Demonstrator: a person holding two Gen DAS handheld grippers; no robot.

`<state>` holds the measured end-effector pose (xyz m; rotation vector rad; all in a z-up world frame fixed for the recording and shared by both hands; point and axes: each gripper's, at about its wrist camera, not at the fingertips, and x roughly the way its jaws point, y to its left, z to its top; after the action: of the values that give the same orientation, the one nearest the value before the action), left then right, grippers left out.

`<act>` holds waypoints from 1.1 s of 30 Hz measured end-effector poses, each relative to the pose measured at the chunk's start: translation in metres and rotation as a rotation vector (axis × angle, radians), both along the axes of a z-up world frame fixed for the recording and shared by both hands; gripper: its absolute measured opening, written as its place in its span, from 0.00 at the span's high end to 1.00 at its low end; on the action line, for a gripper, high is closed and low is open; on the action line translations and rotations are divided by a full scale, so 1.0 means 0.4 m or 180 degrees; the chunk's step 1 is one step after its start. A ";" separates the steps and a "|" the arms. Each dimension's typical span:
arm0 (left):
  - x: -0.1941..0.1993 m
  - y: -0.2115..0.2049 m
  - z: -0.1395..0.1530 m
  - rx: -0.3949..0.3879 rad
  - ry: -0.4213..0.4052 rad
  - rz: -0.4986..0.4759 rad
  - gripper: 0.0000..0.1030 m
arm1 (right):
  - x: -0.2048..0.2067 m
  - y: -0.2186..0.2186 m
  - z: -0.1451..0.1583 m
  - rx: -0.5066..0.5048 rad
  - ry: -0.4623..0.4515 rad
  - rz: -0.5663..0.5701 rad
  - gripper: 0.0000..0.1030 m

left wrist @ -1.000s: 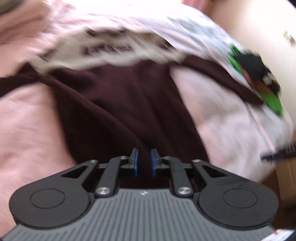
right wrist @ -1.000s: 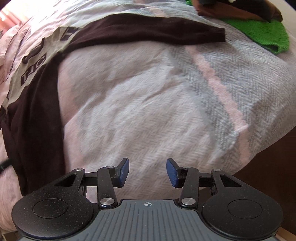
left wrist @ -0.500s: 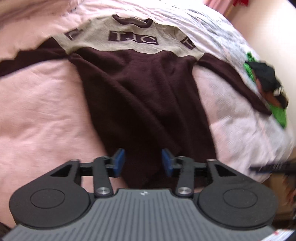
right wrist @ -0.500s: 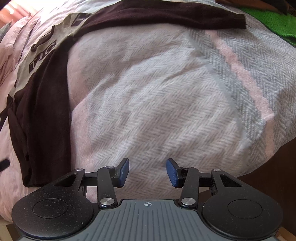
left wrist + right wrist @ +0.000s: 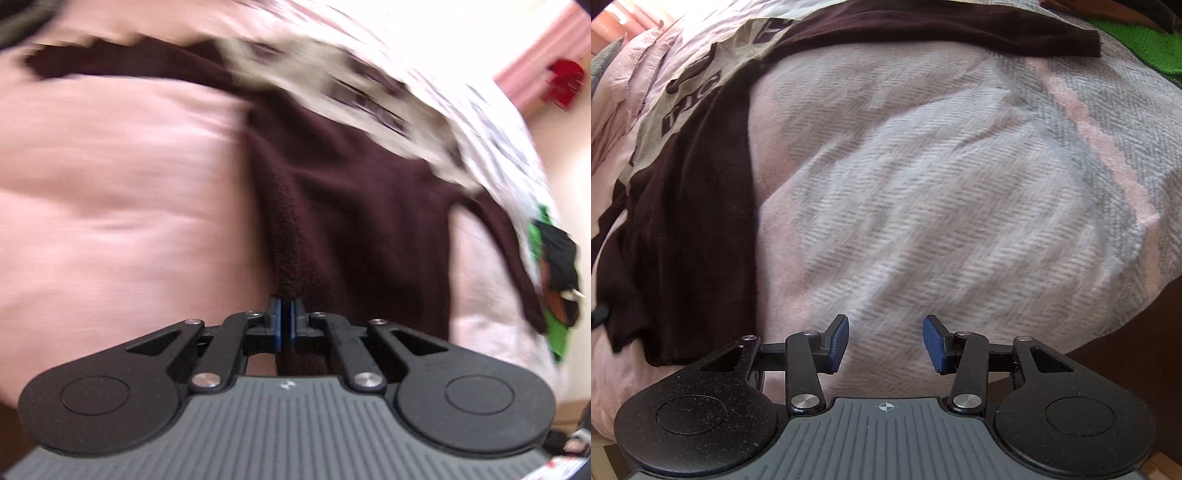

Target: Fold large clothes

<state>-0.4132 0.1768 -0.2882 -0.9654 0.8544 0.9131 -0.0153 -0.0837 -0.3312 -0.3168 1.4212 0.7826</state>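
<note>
While my left gripper [image 5: 284,325] pinches the hem of the brown sweater [image 5: 354,206] spread on the bed [image 5: 110,177], my right gripper [image 5: 885,341] hangs wide open and empty over the blanket [image 5: 923,177]. With one thin bite, the heavy knit could slip out or drag crooked, bunching its far sleeve [image 5: 960,33].

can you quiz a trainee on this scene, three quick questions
1. True or false: the left tool is shut on the sweater.
2. The right tool is: A) shut on a sleeve B) open over the blanket C) holding a green garment.
3. Fill in: the sweater's body is dark ____ with a beige yoke.

Key: 1 true; 2 B; 3 brown.
</note>
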 end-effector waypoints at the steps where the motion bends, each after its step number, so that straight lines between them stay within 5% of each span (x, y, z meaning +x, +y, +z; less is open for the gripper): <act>1: -0.062 0.008 -0.001 0.0023 0.0182 0.0102 0.98 | -0.007 0.006 -0.004 0.0044 0.0022 0.0003 0.59; 7: -0.212 0.054 -0.038 -0.0010 0.0502 0.0131 1.00 | -0.053 0.036 -0.035 0.0625 0.0434 -0.0024 0.59; 12: -0.203 0.078 -0.031 0.0048 0.0078 -0.0016 0.79 | -0.093 0.043 -0.061 0.0992 0.0707 -0.0050 0.59; 17: -0.136 0.104 -0.118 -0.0188 0.0060 -0.0184 0.76 | -0.118 0.056 -0.131 0.1191 0.0876 -0.0296 0.60; 19: -0.119 0.105 -0.144 -0.0294 -0.0006 -0.0208 0.96 | -0.121 0.069 -0.155 0.1289 0.1101 -0.0501 0.87; 20: -0.115 0.106 -0.145 -0.0317 -0.0026 -0.0211 0.98 | -0.122 0.082 -0.152 0.1267 0.1168 -0.0547 0.99; 25: -0.222 0.106 -0.073 -0.0234 -0.0469 0.0143 0.98 | -0.108 0.081 0.121 0.1782 0.0495 0.0117 0.99; 28: -0.249 0.092 -0.092 -0.0388 -0.0502 0.0277 0.98 | -0.098 0.051 0.194 0.1596 0.0233 0.0454 0.99; 33: -0.170 0.059 -0.150 -0.0353 -0.0089 0.0083 0.96 | -0.105 0.068 -0.037 0.0467 0.0359 0.0318 0.99</act>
<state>-0.4813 0.2006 -0.3483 -1.0849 0.8777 0.8799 -0.0573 -0.0564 -0.3460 -0.2346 1.4525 0.9943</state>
